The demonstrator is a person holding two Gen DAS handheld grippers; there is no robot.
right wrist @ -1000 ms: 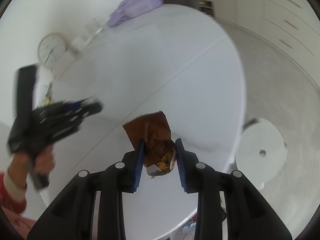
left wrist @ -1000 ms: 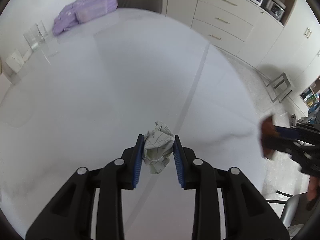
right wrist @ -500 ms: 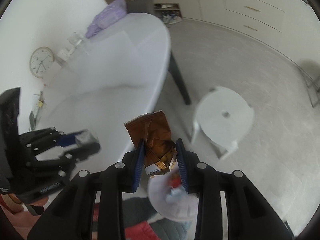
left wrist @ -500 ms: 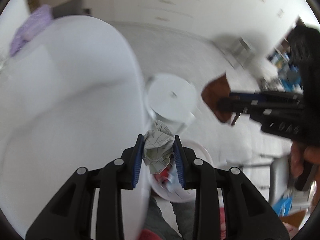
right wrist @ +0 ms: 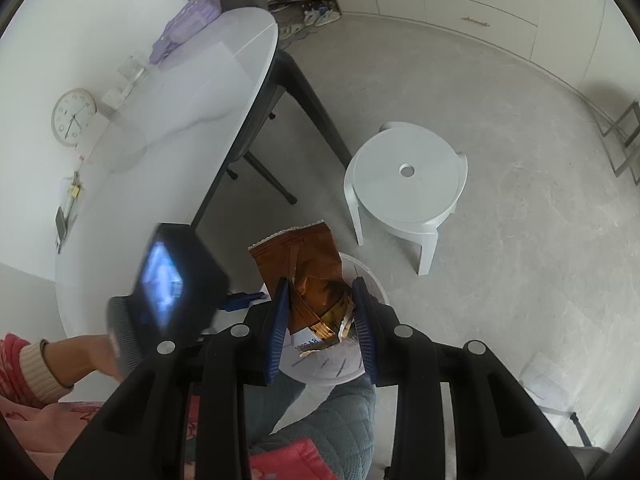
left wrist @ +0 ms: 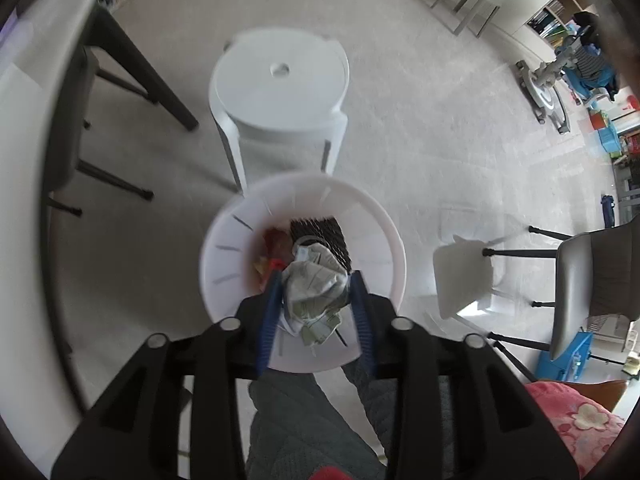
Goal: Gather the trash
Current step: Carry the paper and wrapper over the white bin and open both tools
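Left tongs [left wrist: 316,308] pointed straight down over the white bin [left wrist: 376,236], lower centre of the left wrist view. Jaws were opening; the crumpled paper ball [left wrist: 314,288] still sat between the blue pads [left wrist: 270,312], touching the left pad, with a sliver of gap on the right pad side. Cannot tell if the pads still pressed on it. The ball hung directly above the bin's mouth. Inside the bin, behind the ball: a dark ribbed piece [left wrist: 320,236] and reddish-orange wrappers [left wrist: 276,244].

Right tongs [right wrist: 320,316], lower centre of the right wrist view, were narrowly parted and clamped on the brown snack wrapper [right wrist: 308,268]. The wrapper's lower end was pinched between the pads; its serrated top stuck up and out past the fingertips toward frame centre. Only part of the bin's rim [right wrist: 372,280] showed behind and under the wrapper, so the wrapper hung over the bin's edge.

Left of the right tongs, blurred, the other gripper's camera body [right wrist: 168,280] showed, with a hand [right wrist: 92,356] and a pink sleeve at the lower left.

Further out: white stool [left wrist: 280,88] just beyond the bin on the floor [left wrist: 420,120], white counter [right wrist: 168,112] at upper left with a purple bag [right wrist: 188,24] at its far end, wall clock [right wrist: 74,116] at left. Grey quilted trouser legs [left wrist: 304,420] at bottom centre.
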